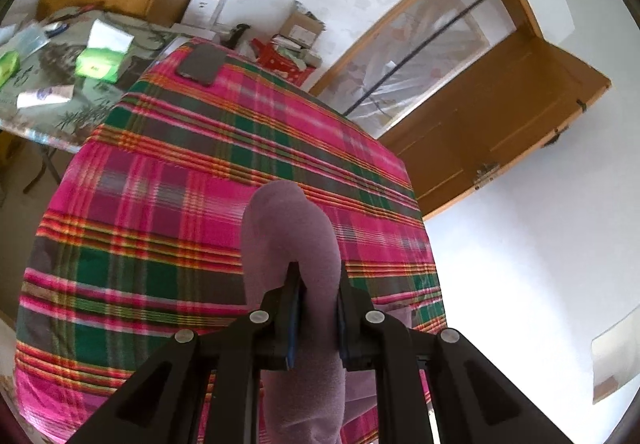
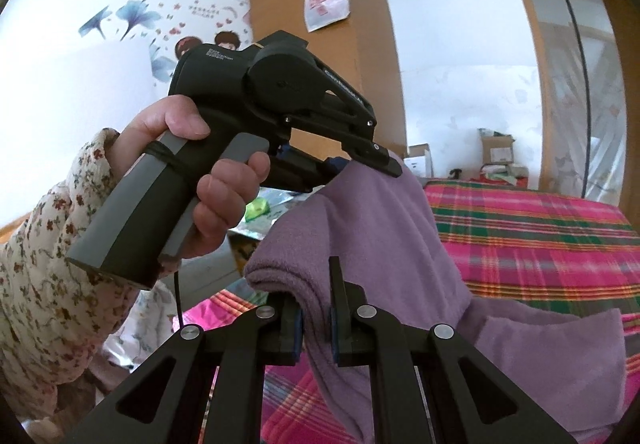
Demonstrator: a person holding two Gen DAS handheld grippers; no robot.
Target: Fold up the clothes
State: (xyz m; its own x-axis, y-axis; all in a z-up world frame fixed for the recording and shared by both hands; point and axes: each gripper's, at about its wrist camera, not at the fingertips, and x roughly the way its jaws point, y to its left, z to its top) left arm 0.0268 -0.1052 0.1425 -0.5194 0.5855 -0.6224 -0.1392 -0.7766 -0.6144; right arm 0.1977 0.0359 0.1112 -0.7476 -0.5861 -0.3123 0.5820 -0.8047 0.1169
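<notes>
Fleece filled the lower middle of both wrist views: the purple garment (image 2: 372,228) hung between my two claws, lifted above the plaid bedspread (image 1: 192,172). My left claw (image 1: 316,308) was pinching a rounded fold of the cloth, its jaws pressed against the fabric on both sides, with the fold bulging up past the fingertips toward the centre of the frame. My right claw (image 2: 316,328) likewise clamped a thick bunched edge of the same garment, the material draping down to the right, where a loose part lay on the bedspread at the lower right of the frame.

In the right wrist view my left hand (image 2: 192,180) sat at the middle left, wrapped around the grey handle of the left claw, thumb over the top and fingers curled on the trigger bar. The floral sleeve (image 2: 48,264) ran down to the lower left corner. That claw was tilted, nose pointing down and right, biting the garment's upper edge near the frame's centre.

A dark flat object (image 1: 200,64) lay on the far end of the bed, upper left in the left wrist view, beside a cluttered counter (image 1: 52,112).
</notes>
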